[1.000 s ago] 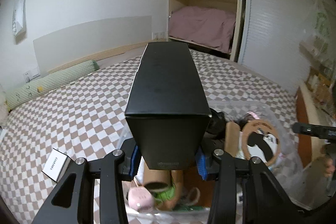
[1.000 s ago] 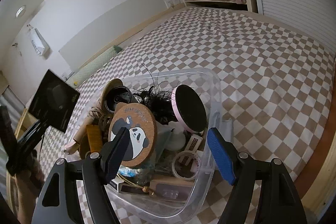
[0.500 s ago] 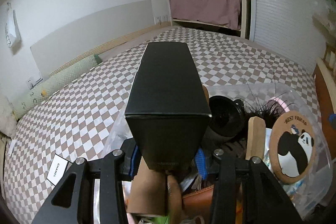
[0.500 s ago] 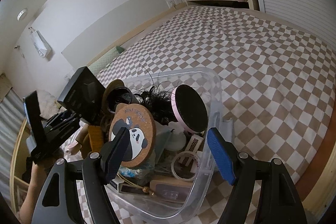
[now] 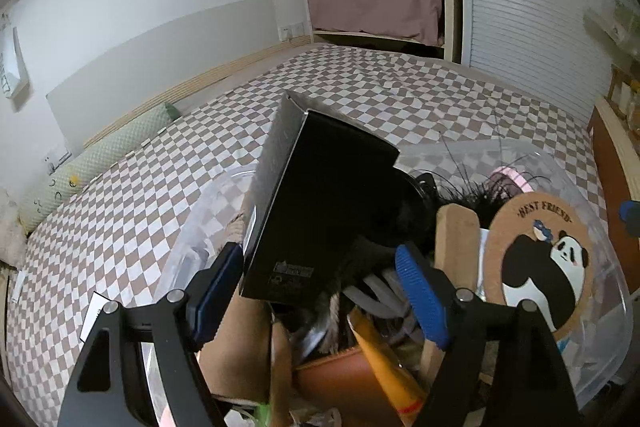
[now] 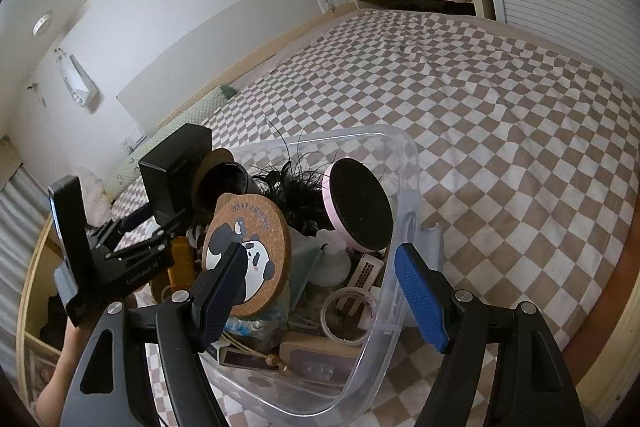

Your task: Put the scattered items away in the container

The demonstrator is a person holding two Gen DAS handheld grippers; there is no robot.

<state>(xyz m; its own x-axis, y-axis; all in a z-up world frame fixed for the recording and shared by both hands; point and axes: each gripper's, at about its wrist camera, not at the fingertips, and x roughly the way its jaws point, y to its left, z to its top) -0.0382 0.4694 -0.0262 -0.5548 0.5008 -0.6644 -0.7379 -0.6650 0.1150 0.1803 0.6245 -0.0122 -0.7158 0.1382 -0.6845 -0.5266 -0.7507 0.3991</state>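
Note:
A long black box (image 5: 316, 203) lies tilted on the heap of items in the clear plastic container (image 5: 616, 291). My left gripper (image 5: 320, 291) is open around the box's near end; the left pad is at its side, the right pad is apart from it. In the right wrist view the box (image 6: 176, 163) rests at the container's left side, with the left gripper (image 6: 136, 227) behind it. My right gripper (image 6: 320, 291) is open and empty above the container's near rim (image 6: 384, 307). A cork panda coaster (image 6: 248, 247) stands upright in the container.
The container sits on a brown-and-white checkered bed (image 6: 500, 131). It also holds a pink round mirror (image 6: 360, 207), a tape roll (image 6: 348, 311) and black feathers (image 6: 296, 187). A small white card (image 5: 94, 311) lies on the bed at left. A green bolster (image 5: 92, 167) lies by the wall.
My left gripper has opened and let go of the black box, which has tipped to the left onto the items in the container. The right gripper has stayed still.

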